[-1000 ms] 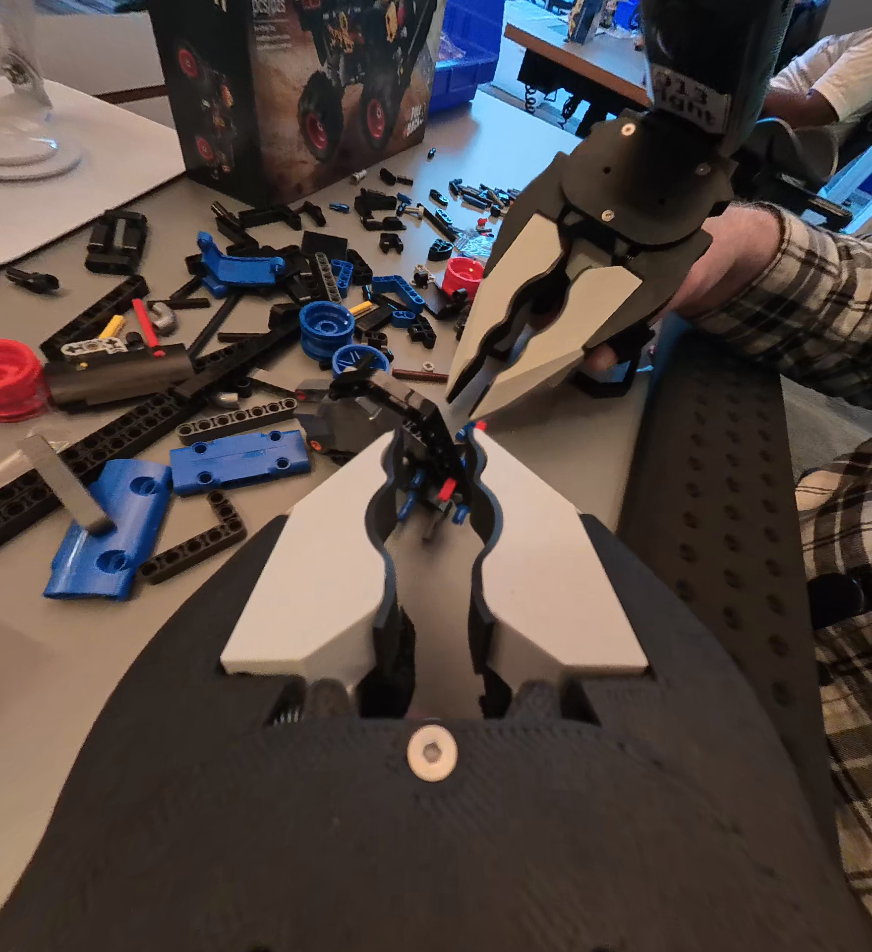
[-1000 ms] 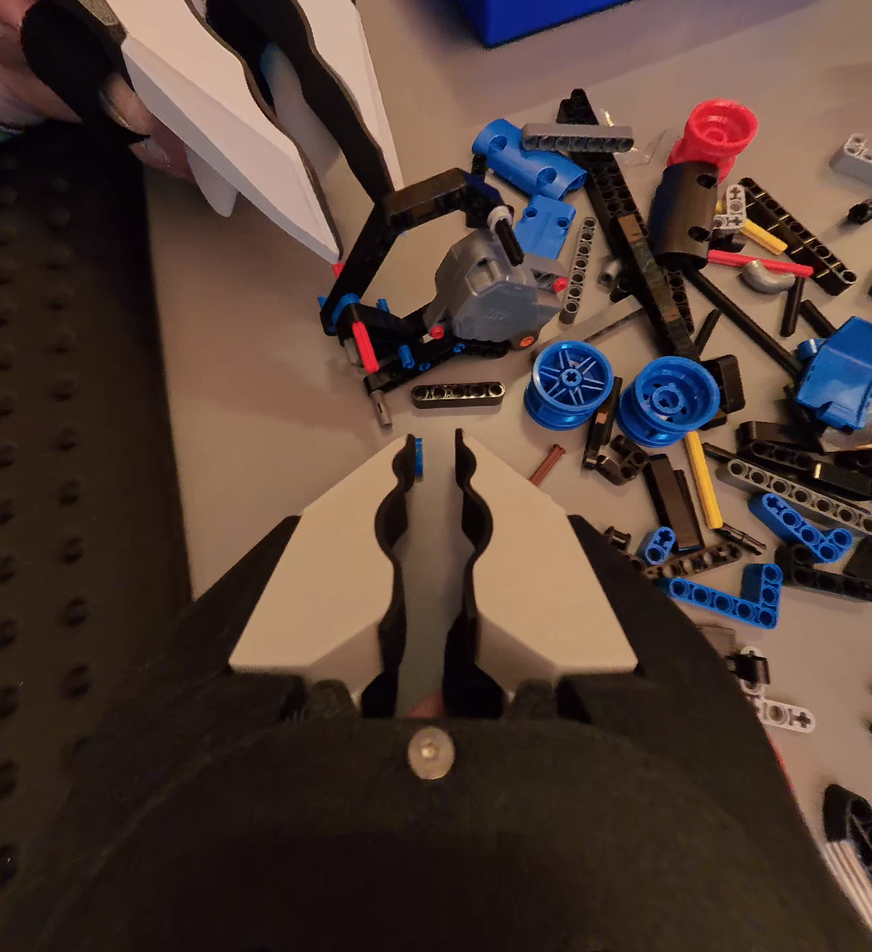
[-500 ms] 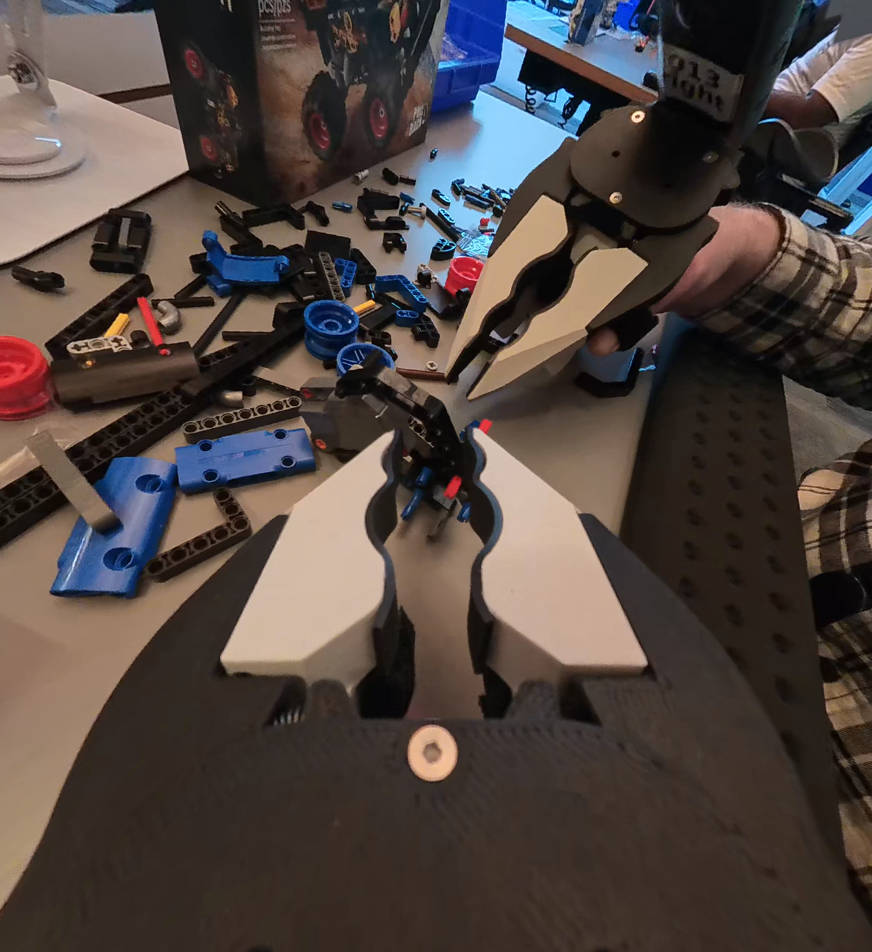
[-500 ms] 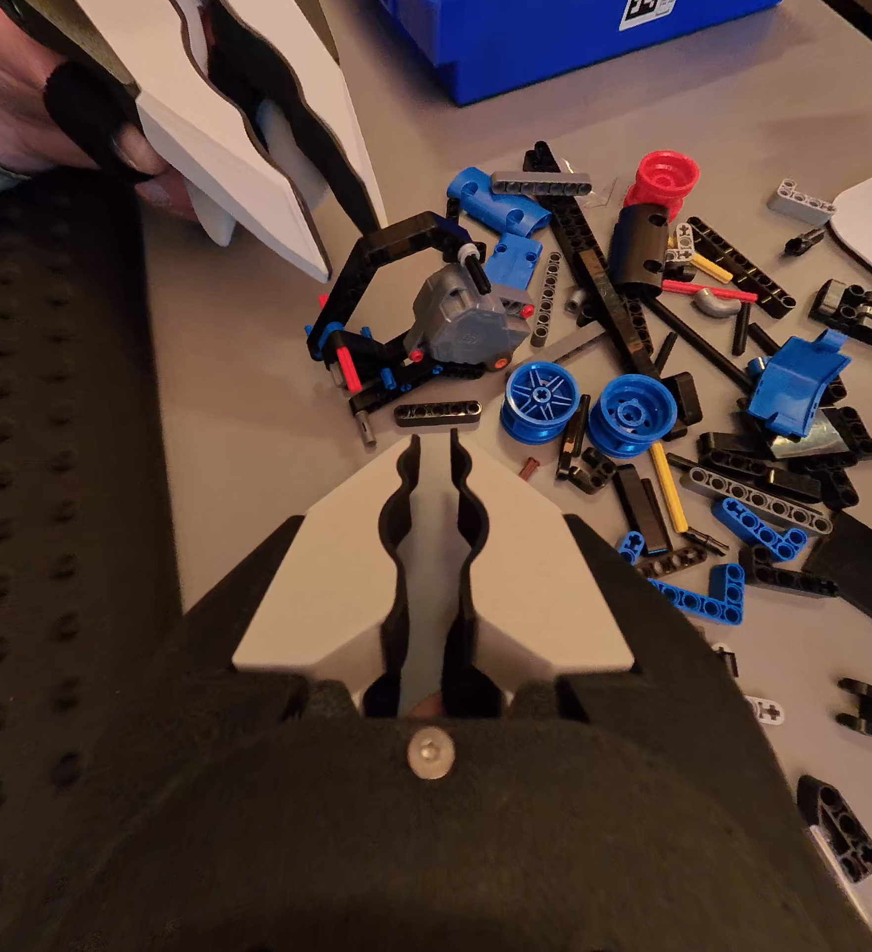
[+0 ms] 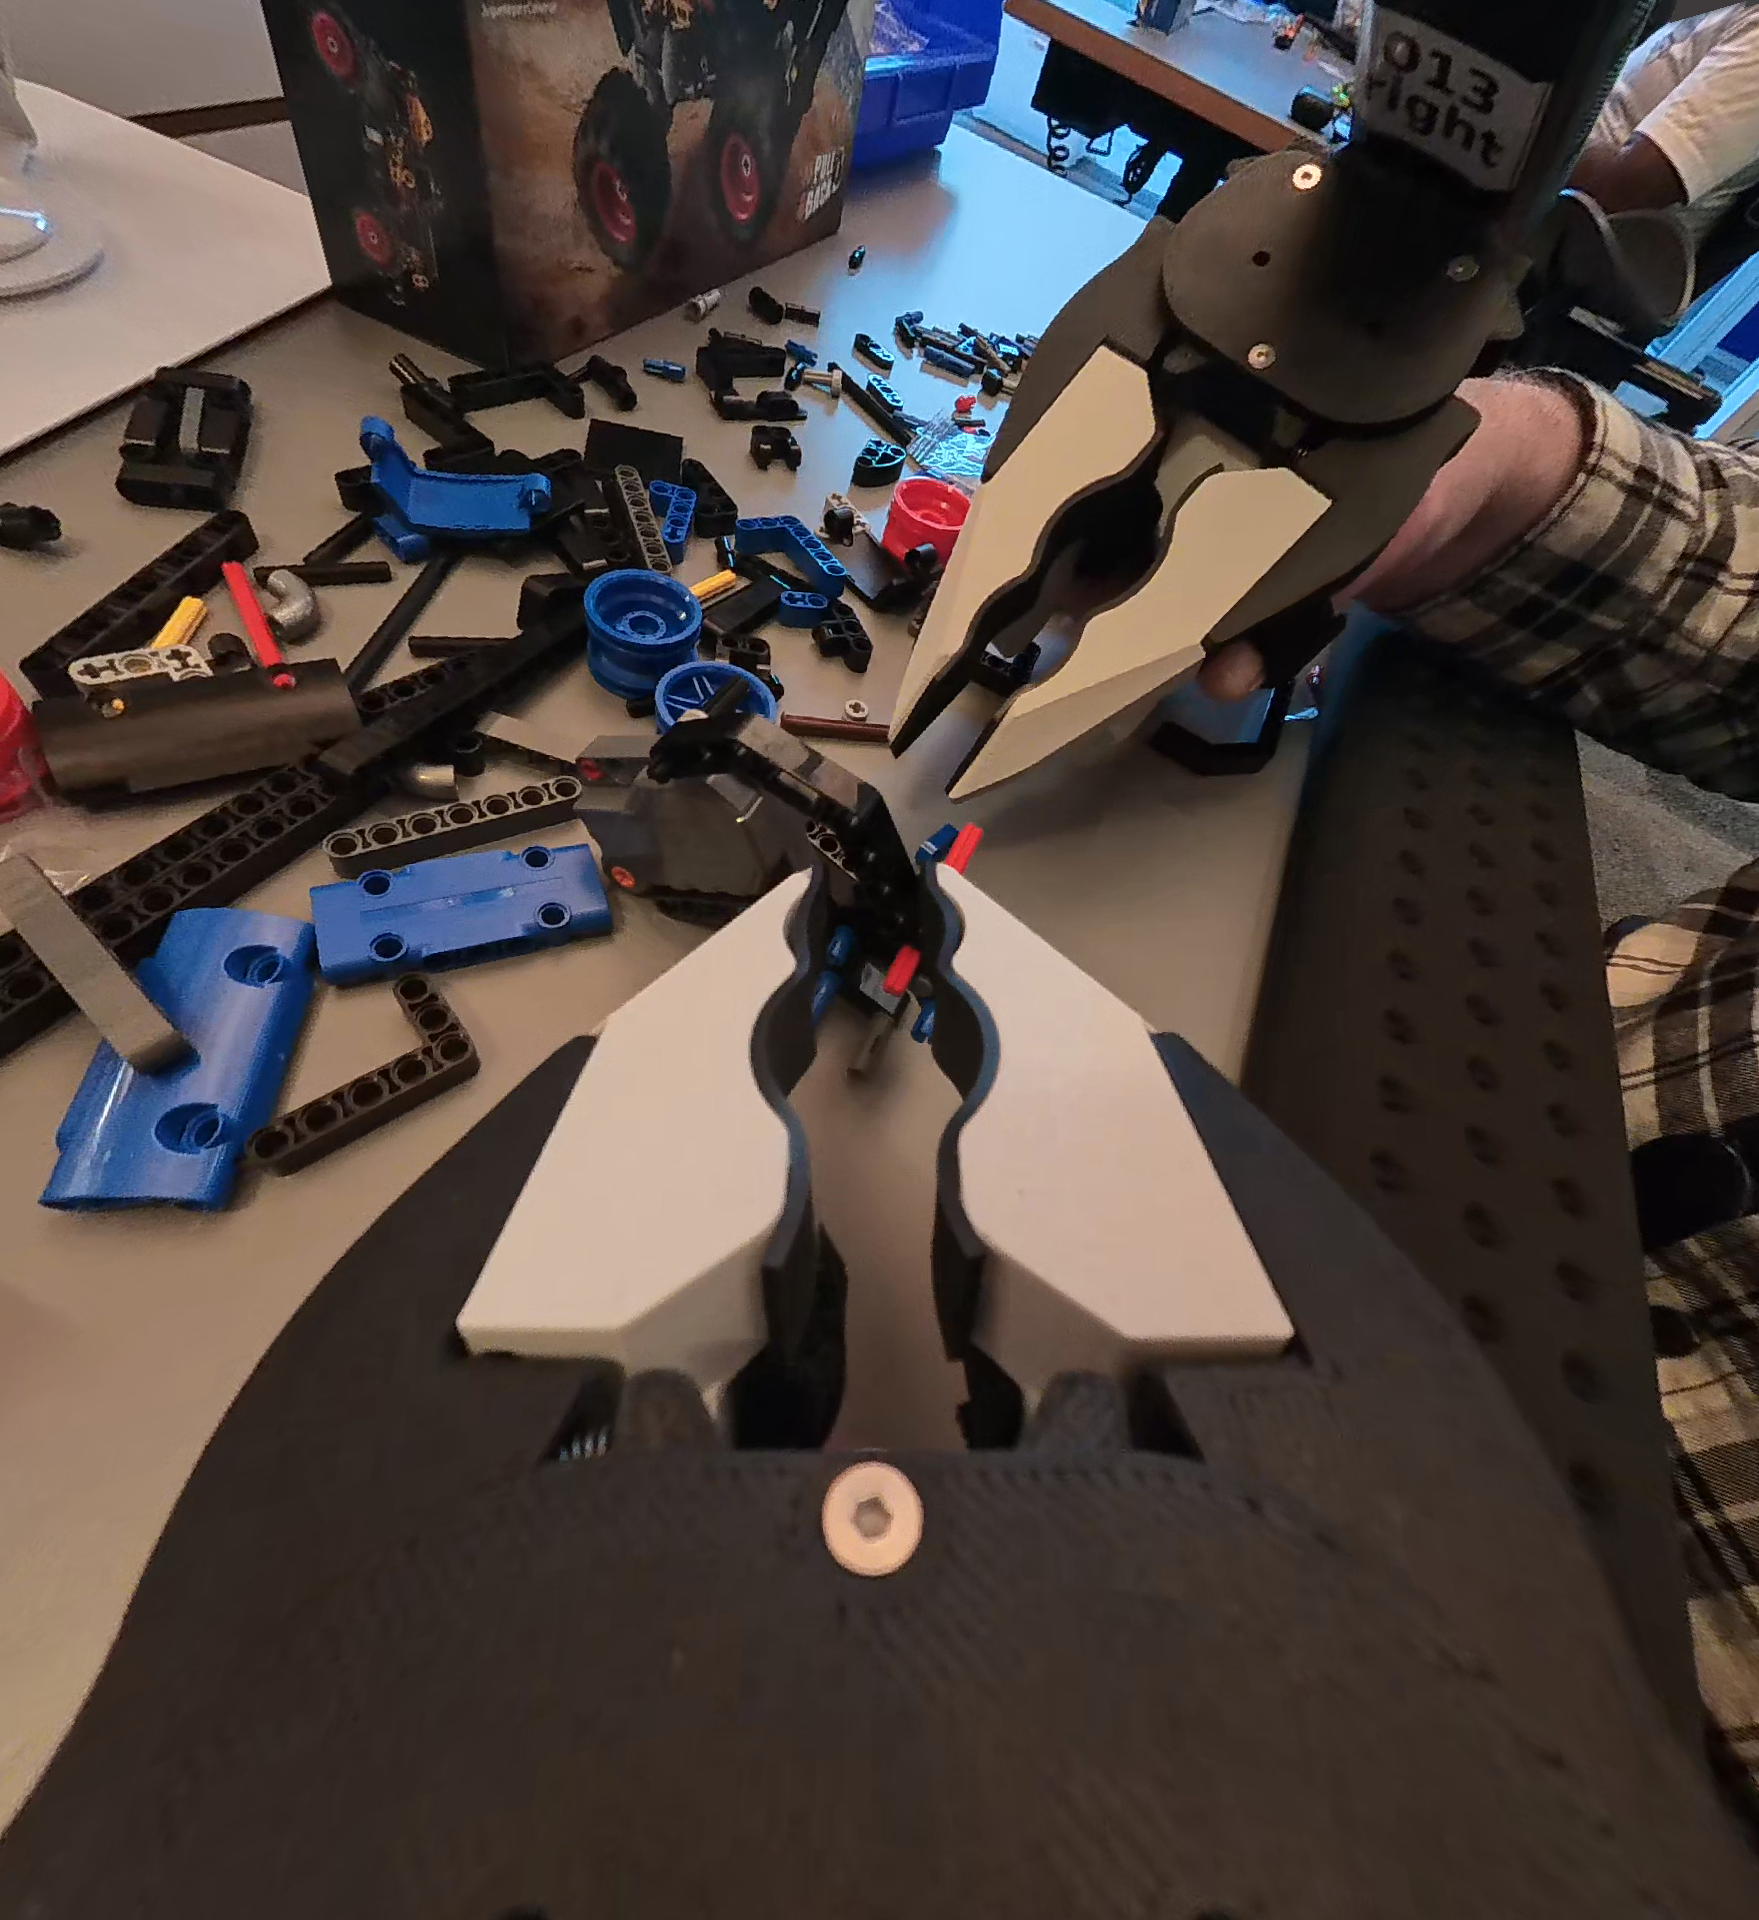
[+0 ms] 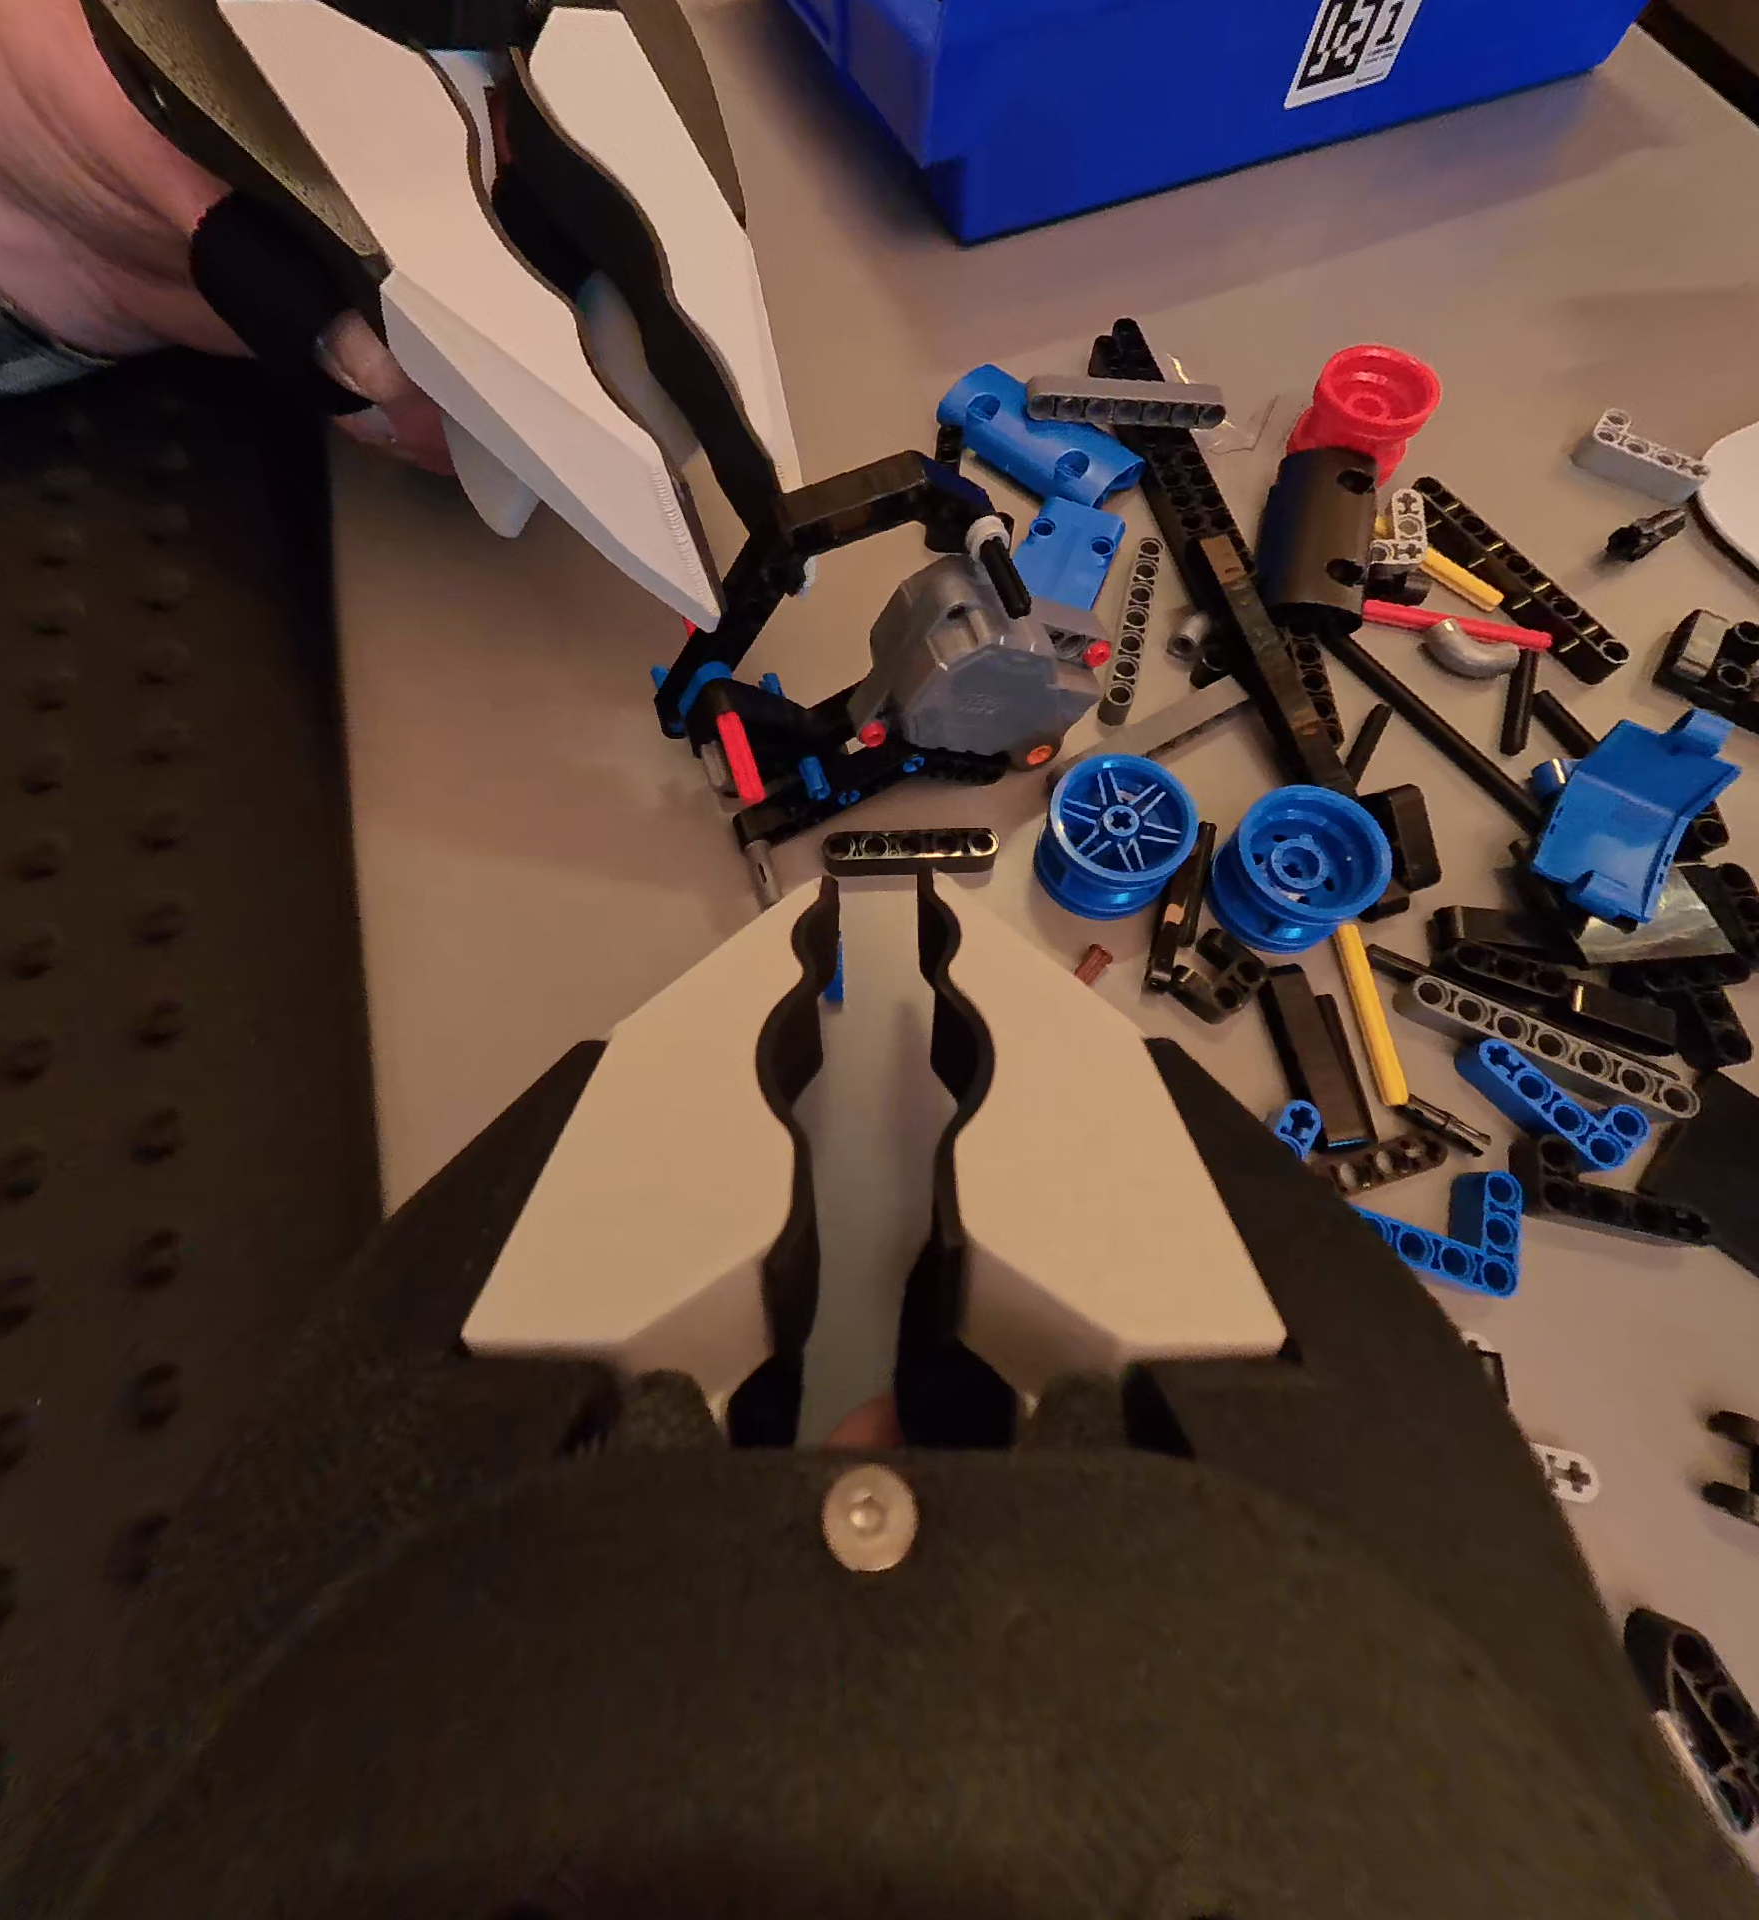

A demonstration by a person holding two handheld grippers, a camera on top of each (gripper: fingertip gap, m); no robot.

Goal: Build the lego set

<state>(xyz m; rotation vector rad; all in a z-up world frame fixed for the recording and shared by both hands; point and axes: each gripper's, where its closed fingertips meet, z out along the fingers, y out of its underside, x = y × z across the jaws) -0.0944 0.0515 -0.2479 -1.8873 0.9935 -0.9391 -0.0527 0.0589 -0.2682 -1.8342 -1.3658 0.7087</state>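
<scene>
Holding the build: the left gripper (image 5: pixel 870 896) is pinched on the black frame end of the half-built chassis (image 5: pixel 750 821), the piece with a grey motor block, red and blue pins, and a bent black arm.
Chassis position: its far end lies on the grey table (image 6: pixel 542 831), near the front edge and just beside the black perforated mat (image 6: pixel 127 935). The right wrist view shows the same clamp on the frame from the other side.
Right gripper: the right gripper (image 6: pixel 875 896) points at the chassis but stands apart from it. Its fingers are narrowly parted, and a blue sliver (image 6: pixel 833 971) shows against the inner edge of one. I cannot tell whether that piece is pinched.
Change: over the last second the right gripper has drawn up and back from the frame, which its tips had nearly reached. The chassis has not shifted in the left grip.
Meaning: the blue piece looks not yet seated, so this is probably a re-aim before another try. The build is at an early stage.
Nearby parts: a short black beam (image 6: pixel 911 847) lies just ahead of the right tips, with two blue wheels (image 6: pixel 1119 831) beside it.
Farther out: loose beams, a red hub (image 6: pixel 1368 400), the blue bin (image 6: pixel 1218 94) and the set's box (image 5: pixel 563 156).
</scene>
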